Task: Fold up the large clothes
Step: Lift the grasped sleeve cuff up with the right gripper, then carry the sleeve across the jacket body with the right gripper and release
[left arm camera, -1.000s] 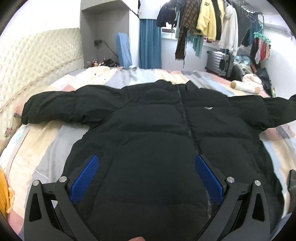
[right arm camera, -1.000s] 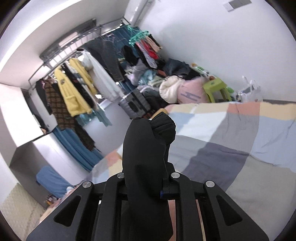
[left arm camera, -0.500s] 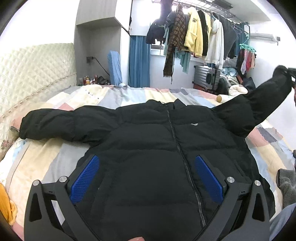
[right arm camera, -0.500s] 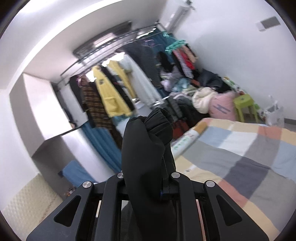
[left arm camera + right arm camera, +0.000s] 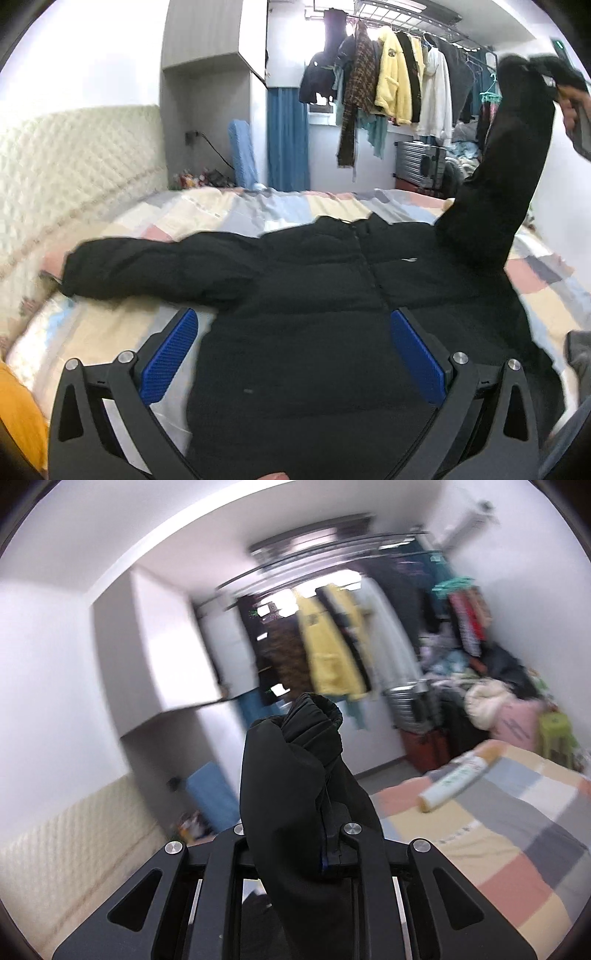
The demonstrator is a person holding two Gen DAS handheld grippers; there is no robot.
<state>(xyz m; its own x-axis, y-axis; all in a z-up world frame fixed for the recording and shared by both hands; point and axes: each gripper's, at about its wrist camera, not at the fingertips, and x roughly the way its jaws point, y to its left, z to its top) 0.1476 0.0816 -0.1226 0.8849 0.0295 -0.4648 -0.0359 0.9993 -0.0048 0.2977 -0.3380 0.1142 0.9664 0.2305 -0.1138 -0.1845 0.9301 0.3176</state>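
A black puffer jacket (image 5: 332,302) lies front up, zipped, on the patchwork bed. Its left sleeve (image 5: 155,266) stretches flat toward the headboard. Its right sleeve (image 5: 506,177) is lifted high at the right. My right gripper (image 5: 321,834) is shut on that sleeve's cuff end (image 5: 306,746), which stands up between the jaws. My left gripper (image 5: 295,354) is open, blue pads (image 5: 170,354) apart, hovering over the jacket's lower body and touching nothing.
A quilted cream headboard (image 5: 74,173) is at the left. A rack of hanging clothes (image 5: 391,85) and a suitcase (image 5: 421,162) stand behind the bed. A white-and-orange tube (image 5: 461,775) lies on the bedspread (image 5: 498,849). An orange item (image 5: 18,413) sits at lower left.
My right gripper has raised the right sleeve from the bed to high above it and swung it toward the jacket's body. The left gripper stays open over the hem.
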